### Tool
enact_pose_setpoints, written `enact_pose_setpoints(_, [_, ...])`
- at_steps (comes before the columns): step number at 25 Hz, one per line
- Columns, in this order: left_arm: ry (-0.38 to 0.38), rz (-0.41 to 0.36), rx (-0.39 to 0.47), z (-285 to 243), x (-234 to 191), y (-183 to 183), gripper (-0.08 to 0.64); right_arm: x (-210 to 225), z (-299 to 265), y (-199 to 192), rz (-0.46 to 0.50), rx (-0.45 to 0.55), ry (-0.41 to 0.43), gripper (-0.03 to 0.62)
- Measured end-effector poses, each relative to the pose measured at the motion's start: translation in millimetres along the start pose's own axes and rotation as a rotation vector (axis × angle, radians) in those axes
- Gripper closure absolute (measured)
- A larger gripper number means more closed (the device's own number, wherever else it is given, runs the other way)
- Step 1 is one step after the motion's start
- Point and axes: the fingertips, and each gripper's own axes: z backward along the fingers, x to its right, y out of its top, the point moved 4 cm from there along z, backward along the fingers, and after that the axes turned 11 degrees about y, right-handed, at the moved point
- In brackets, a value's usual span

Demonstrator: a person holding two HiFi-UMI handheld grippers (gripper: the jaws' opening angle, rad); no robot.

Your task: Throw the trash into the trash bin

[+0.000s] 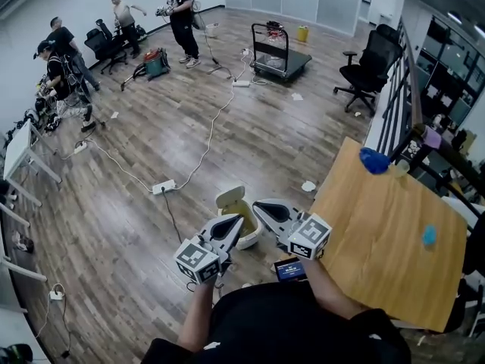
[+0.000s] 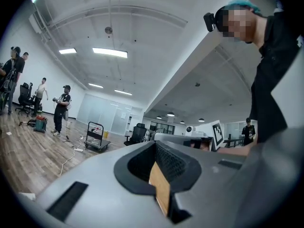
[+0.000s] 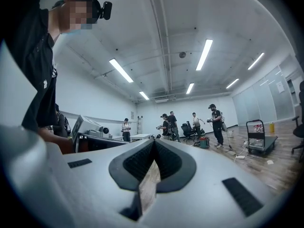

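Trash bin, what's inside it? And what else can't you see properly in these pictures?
- Trash bin, head view: small, and the left claw and right claw overlap it, so its contents can't be told.
- Blue lump and blue spot on the table, head view: too small to say what they are.
- Both gripper views look out across the room; the bin doesn't show there.
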Motion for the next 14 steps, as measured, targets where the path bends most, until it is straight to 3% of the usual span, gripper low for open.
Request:
enact_pose_setpoints(8, [-0.003, -0.019, 0.003, 11.1, -3.3, -11.5, 0.554, -12.9, -6.9, -14.6, 0.001, 0.009, 0.007, 0.595])
enact_pose_setpoints(14, [0.012, -0.03, 0.009, -7.4, -6.9, -8.6, 0.554, 3.9, -1.4, -15.0, -0.007, 0.015, 0.016, 0.594])
